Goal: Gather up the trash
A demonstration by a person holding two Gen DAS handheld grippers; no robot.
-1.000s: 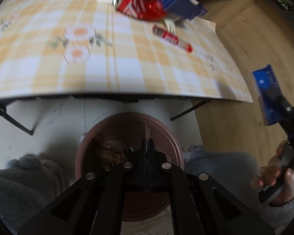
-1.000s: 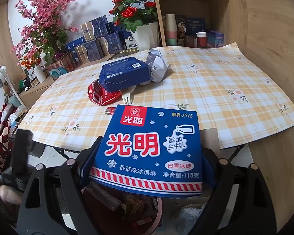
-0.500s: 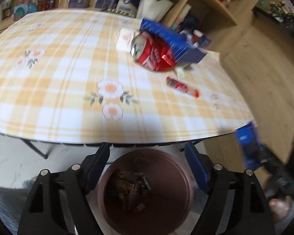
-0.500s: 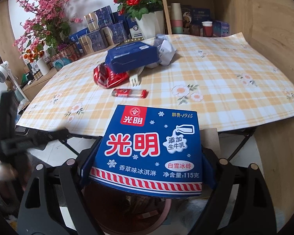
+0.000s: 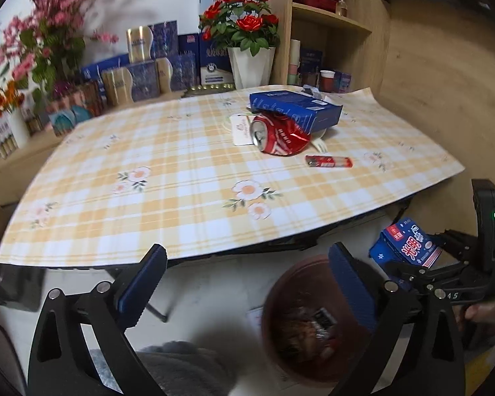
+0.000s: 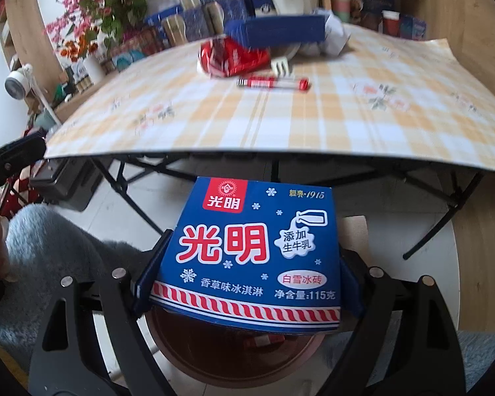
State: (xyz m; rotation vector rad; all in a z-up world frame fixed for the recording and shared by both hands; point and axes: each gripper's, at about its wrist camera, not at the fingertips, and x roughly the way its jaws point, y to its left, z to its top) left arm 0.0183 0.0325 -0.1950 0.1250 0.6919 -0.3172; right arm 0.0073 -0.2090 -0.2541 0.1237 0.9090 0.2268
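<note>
My right gripper (image 6: 247,283) is shut on a blue ice-cream carton (image 6: 257,250) and holds it just above the brown trash bin (image 6: 234,359) on the floor. The carton (image 5: 407,242) and bin (image 5: 300,323) also show in the left wrist view. My left gripper (image 5: 244,283) is open and empty, below the table's front edge and left of the bin. On the checked table (image 5: 168,171) lie a crushed red can (image 5: 279,133), a large blue box (image 5: 297,109), a small red wrapper (image 5: 328,161) and a white plastic fork (image 6: 280,64).
Flower pots (image 5: 247,49), tins and boxes stand behind the table. A wooden shelf (image 5: 330,26) is at the back right. Black folding table legs (image 6: 439,231) stand near the bin. A grey fleece sleeve (image 6: 49,247) is at the left.
My left gripper has opened, risen from above the bin and turned toward the table. My right gripper has carried the carton lower, to just over the bin.
</note>
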